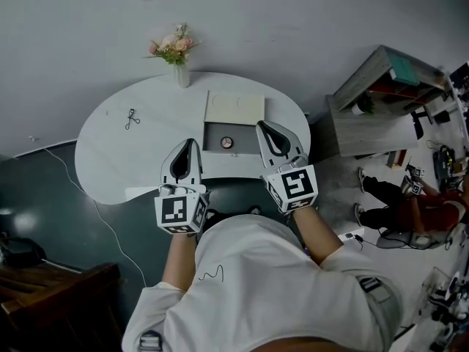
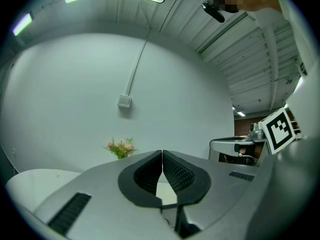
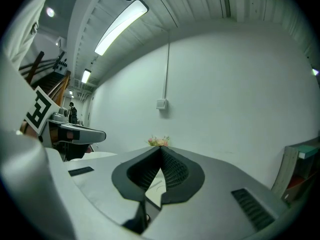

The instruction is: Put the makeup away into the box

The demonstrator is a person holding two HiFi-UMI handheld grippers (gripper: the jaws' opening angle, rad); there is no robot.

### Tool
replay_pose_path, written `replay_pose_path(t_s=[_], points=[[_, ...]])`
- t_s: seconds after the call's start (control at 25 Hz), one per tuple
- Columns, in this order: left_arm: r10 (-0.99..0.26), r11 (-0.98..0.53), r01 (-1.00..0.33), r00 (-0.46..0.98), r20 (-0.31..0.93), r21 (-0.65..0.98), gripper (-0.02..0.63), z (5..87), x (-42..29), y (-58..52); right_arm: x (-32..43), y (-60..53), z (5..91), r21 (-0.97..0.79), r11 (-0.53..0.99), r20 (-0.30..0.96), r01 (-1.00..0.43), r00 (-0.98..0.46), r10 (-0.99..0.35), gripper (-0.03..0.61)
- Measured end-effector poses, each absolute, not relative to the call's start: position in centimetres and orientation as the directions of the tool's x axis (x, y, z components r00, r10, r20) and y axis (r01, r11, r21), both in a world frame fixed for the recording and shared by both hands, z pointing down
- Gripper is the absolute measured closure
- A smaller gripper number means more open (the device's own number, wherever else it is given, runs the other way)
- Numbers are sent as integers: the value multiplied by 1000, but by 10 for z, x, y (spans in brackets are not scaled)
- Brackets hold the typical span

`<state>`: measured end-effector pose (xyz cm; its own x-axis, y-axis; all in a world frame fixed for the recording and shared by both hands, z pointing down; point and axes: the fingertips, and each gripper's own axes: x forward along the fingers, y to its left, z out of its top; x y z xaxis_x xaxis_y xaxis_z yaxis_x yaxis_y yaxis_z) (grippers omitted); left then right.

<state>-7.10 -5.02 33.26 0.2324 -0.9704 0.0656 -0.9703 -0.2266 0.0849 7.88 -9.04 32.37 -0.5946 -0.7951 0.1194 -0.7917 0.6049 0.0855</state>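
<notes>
An open grey box (image 1: 212, 135) lies on the white table (image 1: 110, 160), its pale lid (image 1: 234, 108) folded back behind it. A small round compact (image 1: 226, 143) sits inside the box. A black eyelash curler (image 1: 132, 119) lies on the table's left part. My left gripper (image 1: 192, 142) hovers at the table's near edge, left of the box, shut with nothing in it (image 2: 162, 152). My right gripper (image 1: 261, 125) is held over the box's right edge, its jaws also shut and empty (image 3: 161, 148). Both point level toward the far wall.
A vase of pink flowers (image 1: 176, 53) stands at the table's back edge, behind the box. A wooden shelf unit (image 1: 381, 101) stands to the right of the table. Another person sits on the floor at the far right (image 1: 410, 211). A dark wooden piece of furniture (image 1: 58, 299) is at the lower left.
</notes>
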Motion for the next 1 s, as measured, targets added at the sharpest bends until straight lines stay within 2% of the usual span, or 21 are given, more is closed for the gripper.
replay_pose_path(t_s=[1.0], points=[[-954,-267,-960,276,118,84,592,353,-68,-51,85,-82,352,106,574,197,-812,-549,-813,581]])
